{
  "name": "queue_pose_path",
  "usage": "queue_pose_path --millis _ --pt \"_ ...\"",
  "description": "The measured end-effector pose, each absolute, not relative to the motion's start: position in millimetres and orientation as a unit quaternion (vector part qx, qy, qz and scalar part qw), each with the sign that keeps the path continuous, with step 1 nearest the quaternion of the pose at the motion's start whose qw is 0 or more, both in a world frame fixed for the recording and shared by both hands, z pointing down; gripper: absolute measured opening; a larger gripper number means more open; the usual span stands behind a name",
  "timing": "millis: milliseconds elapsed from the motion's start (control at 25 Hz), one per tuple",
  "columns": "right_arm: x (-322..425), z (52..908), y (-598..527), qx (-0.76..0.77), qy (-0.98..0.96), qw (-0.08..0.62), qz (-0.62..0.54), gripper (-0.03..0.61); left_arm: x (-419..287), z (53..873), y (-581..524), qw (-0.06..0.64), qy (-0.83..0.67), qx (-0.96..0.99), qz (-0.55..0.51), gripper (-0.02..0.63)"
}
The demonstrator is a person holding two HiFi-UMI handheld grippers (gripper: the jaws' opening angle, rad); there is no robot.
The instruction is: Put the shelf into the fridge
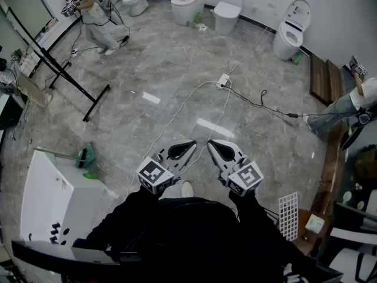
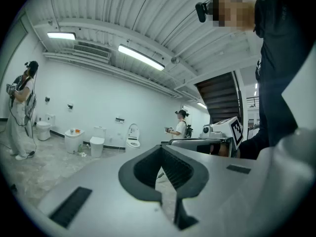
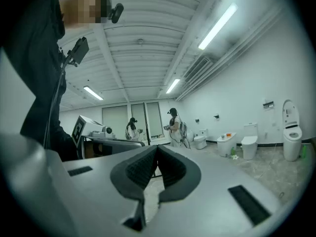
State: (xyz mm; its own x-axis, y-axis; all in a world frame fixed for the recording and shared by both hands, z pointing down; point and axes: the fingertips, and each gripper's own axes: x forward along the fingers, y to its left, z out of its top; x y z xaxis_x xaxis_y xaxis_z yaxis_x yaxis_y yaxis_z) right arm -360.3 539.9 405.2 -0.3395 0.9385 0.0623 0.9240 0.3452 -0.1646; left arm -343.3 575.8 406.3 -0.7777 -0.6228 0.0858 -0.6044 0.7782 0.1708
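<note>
A white wire shelf (image 1: 287, 216) leans upright near a low wooden stand at the lower right of the head view. The white box-shaped fridge (image 1: 47, 205) stands on the floor at the lower left. Both grippers are held side by side in front of the person's body, above the floor, pointing away. My left gripper (image 1: 191, 144) (image 2: 161, 149) is shut with nothing between its jaws. My right gripper (image 1: 212, 144) (image 3: 157, 148) is also shut and empty. Neither one touches the shelf or the fridge.
Cables and a power strip (image 1: 222, 81) run across the marble floor ahead. Several toilets (image 1: 227, 13) line the far wall. A black stand (image 1: 70, 78) and a person (image 1: 97, 10) are at the far left, another person (image 1: 353, 102) at the right by wooden planks (image 1: 326, 78).
</note>
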Motion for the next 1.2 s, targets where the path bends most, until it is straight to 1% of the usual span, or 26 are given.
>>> queue_pose_path --millis 200,480,720,920,1200 --pt "-380 394 544 -0.565 -0.821 0.051 0.058 0.006 -364 401 578 0.057 -0.94 0.332 -0.058 0.006" --pt "-385 401 526 -0.547 -0.833 0.059 0.058 0.006 -369 404 559 0.06 -0.931 0.357 -0.057 0.006" --pt "-391 397 515 -0.518 -0.85 0.06 0.082 0.008 -373 411 549 0.073 -0.921 0.377 -0.06 0.006" --pt "-392 404 482 -0.484 -0.868 0.057 0.089 0.006 -375 413 519 0.076 -0.908 0.409 -0.058 0.006" --pt "-376 388 421 -0.457 -0.884 0.038 0.089 0.006 -360 397 454 0.079 -0.891 0.444 -0.05 0.006"
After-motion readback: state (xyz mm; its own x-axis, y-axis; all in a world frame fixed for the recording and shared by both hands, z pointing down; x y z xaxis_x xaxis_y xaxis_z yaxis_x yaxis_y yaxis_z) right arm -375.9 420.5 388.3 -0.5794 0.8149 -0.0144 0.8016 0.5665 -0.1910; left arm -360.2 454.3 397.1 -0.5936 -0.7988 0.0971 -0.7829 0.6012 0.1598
